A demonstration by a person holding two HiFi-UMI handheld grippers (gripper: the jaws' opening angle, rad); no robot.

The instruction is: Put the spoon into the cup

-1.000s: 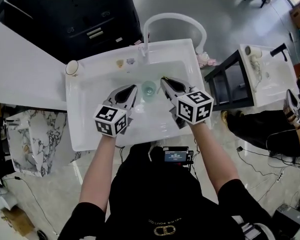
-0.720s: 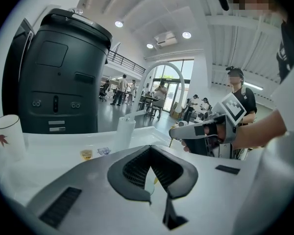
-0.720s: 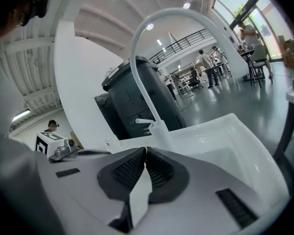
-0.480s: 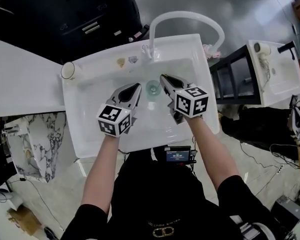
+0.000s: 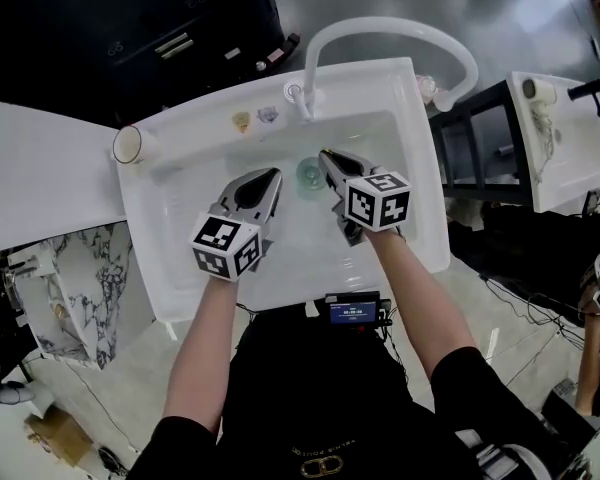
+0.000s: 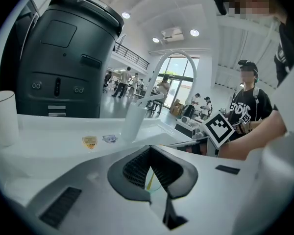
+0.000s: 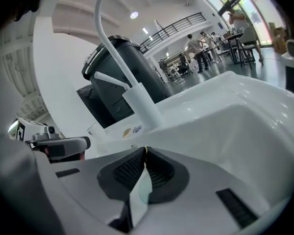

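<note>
A translucent green cup (image 5: 306, 176) stands in the white sink (image 5: 180, 268), below the faucet. My right gripper (image 5: 325, 155) is shut, its tips at the cup's upper right rim. A thin yellow sliver, the spoon (image 7: 146, 150), shows pinched at those tips (image 7: 146, 153). My left gripper (image 5: 272, 176) is shut with nothing in it and points at the cup from the left, just short of it. Through the gap behind the left gripper's (image 6: 150, 151) tips I see the spoon's yellow shaft (image 6: 150, 178) slanting in front of the cup's rim (image 6: 159, 182). The spoon's bowl is hidden.
A curved white faucet (image 5: 380, 30) arches over the sink's far side. A pale cup (image 5: 129, 144) stands on the counter at the sink's left corner. A black machine (image 6: 63, 58) sits behind the counter. Another white basin (image 5: 565, 138) and other people are to the right.
Both grippers have sunk lower into the sink toward the green cup, the right one further. Both stayed shut.
</note>
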